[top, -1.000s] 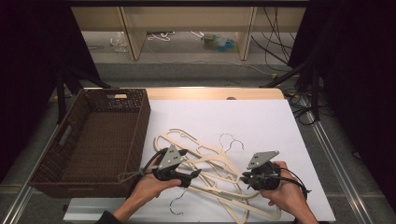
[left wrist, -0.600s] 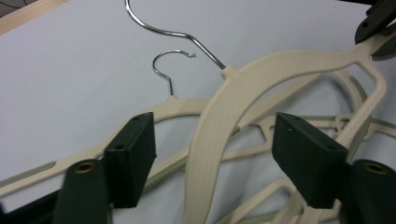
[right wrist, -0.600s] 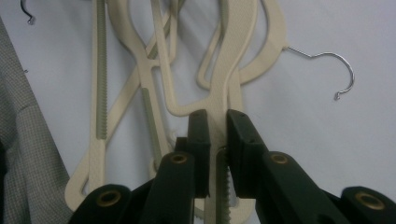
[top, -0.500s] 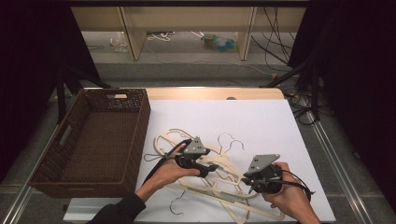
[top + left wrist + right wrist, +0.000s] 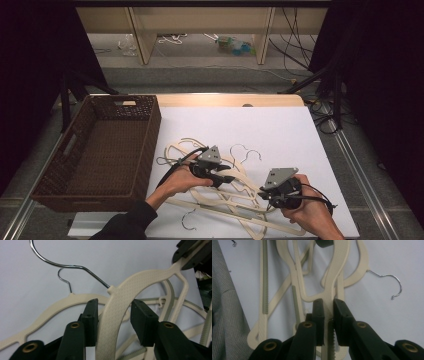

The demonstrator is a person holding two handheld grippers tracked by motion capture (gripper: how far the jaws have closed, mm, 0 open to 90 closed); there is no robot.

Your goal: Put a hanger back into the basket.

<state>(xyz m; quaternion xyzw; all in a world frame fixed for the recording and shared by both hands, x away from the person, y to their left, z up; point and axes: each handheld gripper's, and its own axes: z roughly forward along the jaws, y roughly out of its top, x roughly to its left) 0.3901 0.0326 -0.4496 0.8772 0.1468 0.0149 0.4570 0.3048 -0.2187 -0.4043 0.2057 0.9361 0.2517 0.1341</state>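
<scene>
From above, both grippers sit over a heap of cream hangers (image 5: pixel 225 197) on the white desk (image 5: pixel 280 135) beside a basket (image 5: pixel 107 150); the left gripper (image 5: pixel 113 315) has been closing, jaws straddling one hanger (image 5: pixel 112 322) loosely, while the right gripper (image 5: pixel 328 315) pinches that hanger's other end.

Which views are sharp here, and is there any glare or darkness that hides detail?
High view: table evenly lit, surroundings nearly black, image soft. Left gripper view: hanger sharp, jaw bases blurred, no glare. Right gripper view: hanger's ribbed texture crisp, sleeve soft at the edge.
</scene>
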